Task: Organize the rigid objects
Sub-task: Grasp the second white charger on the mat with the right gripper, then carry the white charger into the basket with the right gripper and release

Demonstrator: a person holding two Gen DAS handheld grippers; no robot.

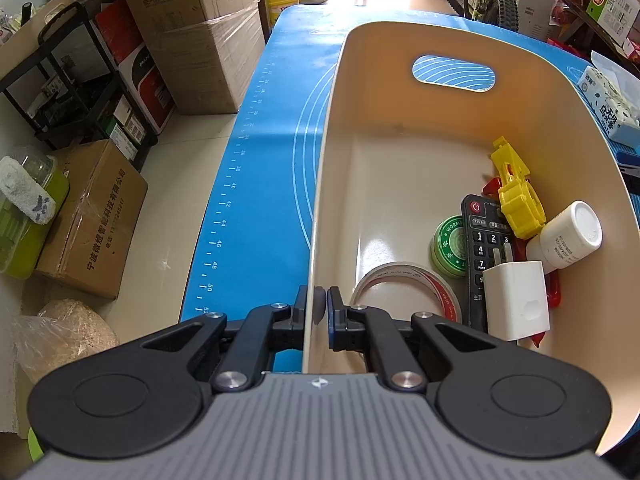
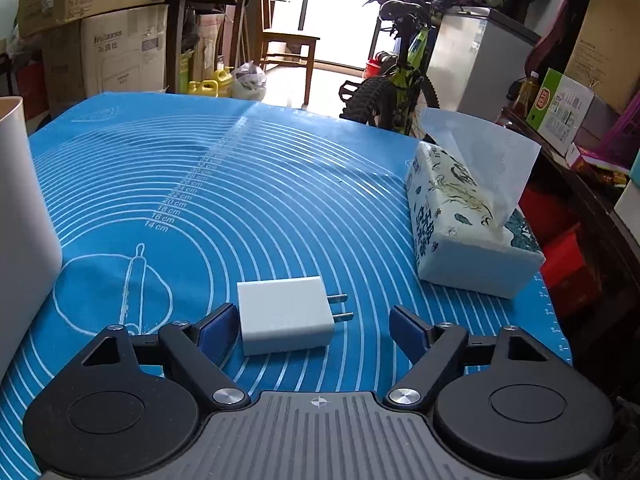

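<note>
My left gripper (image 1: 318, 306) is shut on the left wall of a cream plastic bin (image 1: 320, 184), one finger inside and one outside. In the bin lie a white charger block (image 1: 516, 300), a black remote (image 1: 482, 248), a tape roll (image 1: 404, 284), a green tape roll (image 1: 446, 246), a yellow toy (image 1: 518, 196) and a white bottle (image 1: 568, 236). My right gripper (image 2: 310, 334) is open, low over the blue mat (image 2: 240, 184), its fingers on either side of a white plug charger (image 2: 284, 314) lying flat. The bin's wall (image 2: 20, 216) shows at the left of the right wrist view.
A tissue pack (image 2: 464, 224) sits on the mat's right side, also in the left wrist view (image 1: 608, 100). Cardboard boxes (image 1: 92, 220) and a black rack (image 1: 76, 76) stand on the floor left of the table. A bicycle (image 2: 396, 88) stands beyond the far edge.
</note>
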